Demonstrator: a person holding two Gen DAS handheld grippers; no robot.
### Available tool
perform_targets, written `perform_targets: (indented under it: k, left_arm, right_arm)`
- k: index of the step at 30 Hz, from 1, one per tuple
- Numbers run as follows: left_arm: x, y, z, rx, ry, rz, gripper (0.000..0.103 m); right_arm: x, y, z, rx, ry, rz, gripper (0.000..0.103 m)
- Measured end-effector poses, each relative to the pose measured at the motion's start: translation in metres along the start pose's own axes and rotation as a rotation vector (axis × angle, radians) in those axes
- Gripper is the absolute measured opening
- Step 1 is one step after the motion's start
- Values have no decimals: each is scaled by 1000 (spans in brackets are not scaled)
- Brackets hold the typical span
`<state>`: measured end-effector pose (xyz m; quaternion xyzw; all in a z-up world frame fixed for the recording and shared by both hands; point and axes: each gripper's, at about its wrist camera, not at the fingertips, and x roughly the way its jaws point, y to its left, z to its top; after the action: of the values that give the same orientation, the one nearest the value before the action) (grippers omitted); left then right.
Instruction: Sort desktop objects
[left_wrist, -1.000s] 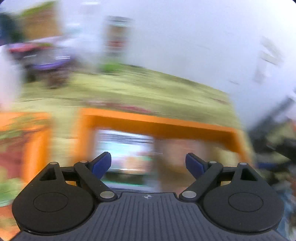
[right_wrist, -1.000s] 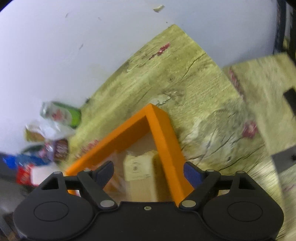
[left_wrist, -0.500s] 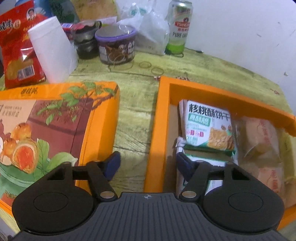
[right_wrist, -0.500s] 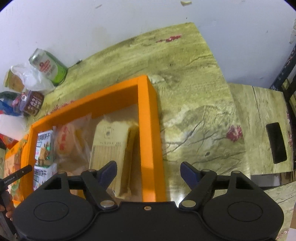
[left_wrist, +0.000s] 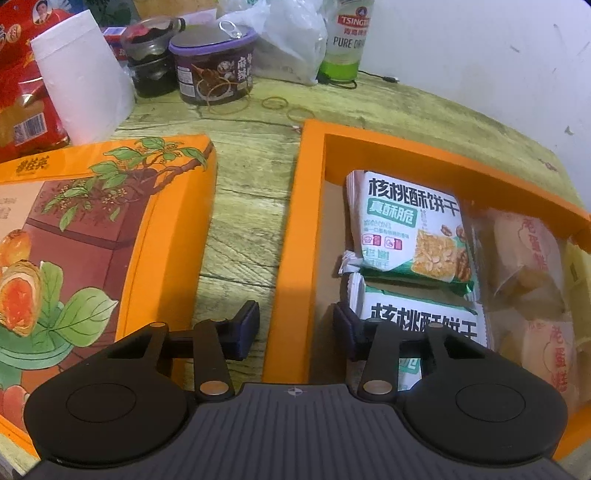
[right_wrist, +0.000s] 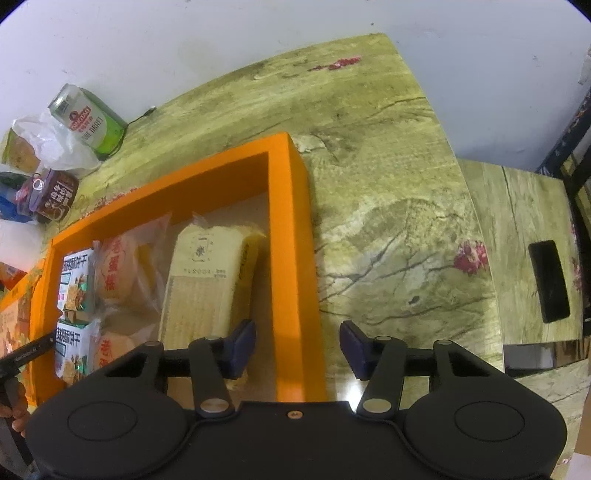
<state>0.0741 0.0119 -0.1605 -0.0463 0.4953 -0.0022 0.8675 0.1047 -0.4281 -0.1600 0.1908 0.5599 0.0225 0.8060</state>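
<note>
1. I am holding the left gripper (left_wrist: 295, 328) over the left wall of the orange box (left_wrist: 291, 236). A second ago its view was only a blur; now it is sharp, and the gripper has come down lower.
2. Its jaws were wide apart then. Now they are closing, one pad outside the wall over the table (left_wrist: 243, 184), one pad inside beside the lower walnut biscuit packet (left_wrist: 421, 317). The wall is between them, but I am still seeing a gap at each side, so nothing is clamped yet.
3. I am holding the right gripper (right_wrist: 297, 345) over the right wall of the same box, near its front edge. Its jaws are also closing around this wall, with the inner pad next to the pale cracker pack (right_wrist: 207, 280) and the outer pad over bare table. They are not pressing on it either.
4. The box is lying in the middle of the table, with snacks already inside. The printed lid (left_wrist: 85, 236) is lying flat just beside its left side, and the beer can (left_wrist: 347, 40) is standing at the back edge.
5. I am judging that both hands are now preparing to grip the box by two opposite walls, probably for lifting or shifting it.
</note>
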Motion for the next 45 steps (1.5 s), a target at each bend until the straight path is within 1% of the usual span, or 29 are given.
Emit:
perform_targets:
  k: [1, 2, 7, 9, 12, 19, 23, 28, 30, 33, 35, 45]
  left_arm:
    - [1, 0, 0, -1, 0, -2, 45]
    - [2, -1, 1, -1, 1, -5, 44]
    - [5, -3, 4, 2, 1, -19, 42]
    - [6, -4, 6, 2, 0, -26, 42]
    - [8, -4, 8, 8, -1, -30, 42]
    - [13, -2, 14, 7, -4, -48, 42]
    - [8, -2, 13, 0, 1, -51, 42]
    - [4, 7, 11, -12, -7, -10, 43]
    - [5, 6, 12, -4, -10, -5, 43]
    - [7, 5, 15, 8, -15, 2, 40]
    - [8, 3, 18, 6, -21, -1, 36]
    - [20, -4, 38, 4, -38, -23, 34]
  right_arm:
    - [0, -1, -1, 3, 2, -4, 47]
    - [1, -3, -1, 9, 5, -6, 40]
    - [3, -6, 1, 25, 6, -5, 38]
    - [4, -5, 3, 22, 3, -4, 35]
    - [5, -5, 4, 27, -2, -3, 33]
    - [6, -6, 8, 32, -7, -4, 33]
    - [5, -7, 9, 36, -10, -12, 31]
    - [5, -8, 10, 41, -8, -7, 31]
    - [5, -8, 11, 36, -10, -7, 31]
    - [6, -8, 12, 32, -11, -6, 31]
    - [6, -9, 12, 32, -13, -4, 31]
    - [6, -14, 16, 42, -23, -6, 31]
